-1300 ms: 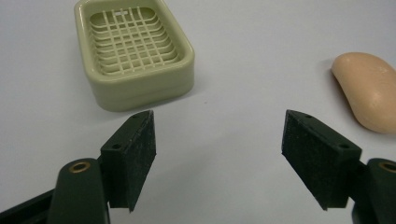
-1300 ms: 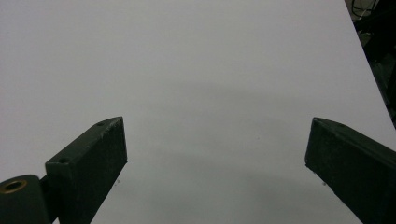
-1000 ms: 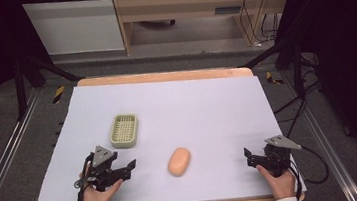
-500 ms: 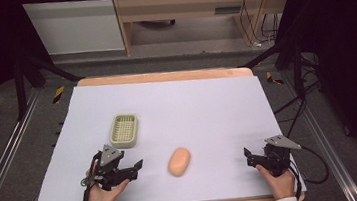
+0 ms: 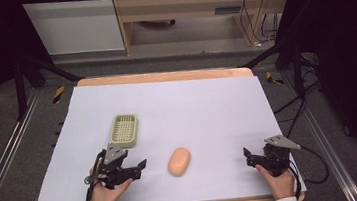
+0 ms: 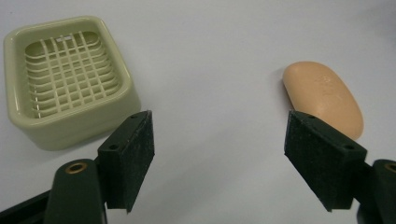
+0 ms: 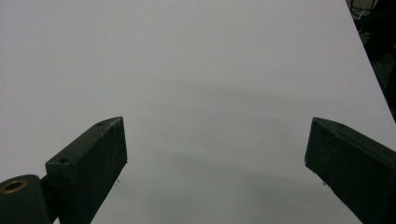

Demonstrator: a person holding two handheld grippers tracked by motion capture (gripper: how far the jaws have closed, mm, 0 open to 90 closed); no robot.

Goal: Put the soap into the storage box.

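Near the middle of the worktop's front half lies an oval peach soap bar, the reference point for what follows. Beyond it and to its left sits a pale green soap dish with a slotted grid floor, upright and empty, near the bar but apart from it. Just left of the bar, the left claw is held low over the white surface with its jaws spread wide and nothing between them. In the left gripper view the bar lies beyond the right-hand pad, outside the gap, and the dish lies beyond the left-hand pad. Well to the right of the bar, the right claw is also spread wide and holds nothing; the right gripper view shows bare worktop between its pads.

Likely faults from this position:
- Closing the left claw on its present line would probably catch the bar off-centre or miss it, since the bar sits to one side of the gap
- The bar's smooth, rounded surface may slip or squirt out under pad pressure
- A forward push could knock the light dish aside
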